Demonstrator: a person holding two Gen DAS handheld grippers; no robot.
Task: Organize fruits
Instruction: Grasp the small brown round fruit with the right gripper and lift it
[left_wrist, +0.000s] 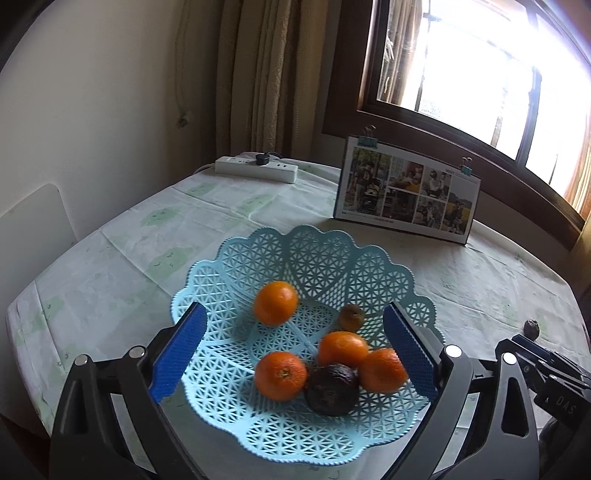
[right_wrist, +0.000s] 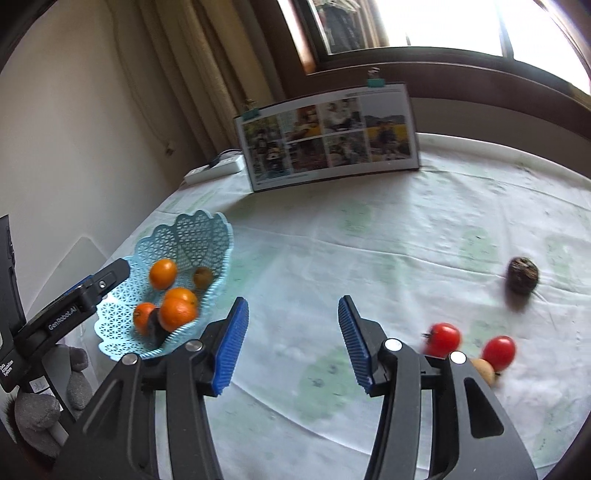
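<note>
While both of my grippers are empty, these lines go from the left side to the right.

Left gripper (left_wrist: 295, 354): released, its jaws spread wide on both sides of the basket, holding nothing.

Basket (left_wrist: 321, 258): light blue plastic lattice with a scalloped rim, shallow and probably light, standing on the left part of the desk (right_wrist: 369, 236). I judge it can slide if I bump it, so fruit should be lowered in, not dropped.

Oranges (left_wrist: 280, 374): four, round and smooth-skinned, already in the basket; three lie close together near a dark wrinkled fruit (left_wrist: 332, 389), and one lies apart at the back.

Small brown fruit (left_wrist: 351, 317): dull and wrinkled, also in the basket.

Right gripper (right_wrist: 293, 341): released and empty, above bare cloth between the basket and the loose fruits.

Tomatoes (right_wrist: 442, 339): two, red and glossy, on the desk to the right of my right gripper, just beside each other. They are round and thin-skinned, so I judge they may roll; I should bring the jaws to both sides at mid-height and close softly.

Tan fruit (right_wrist: 484, 371): mostly hidden behind my gripper finger, touching or nearly touching the tomatoes; I cannot tell what it is.

Dark round fruit (right_wrist: 522, 275): rough skin, alone further right, well apart from the tomatoes.

Cloth: pale with faded green prints, creased, which may slow rolling.
</note>
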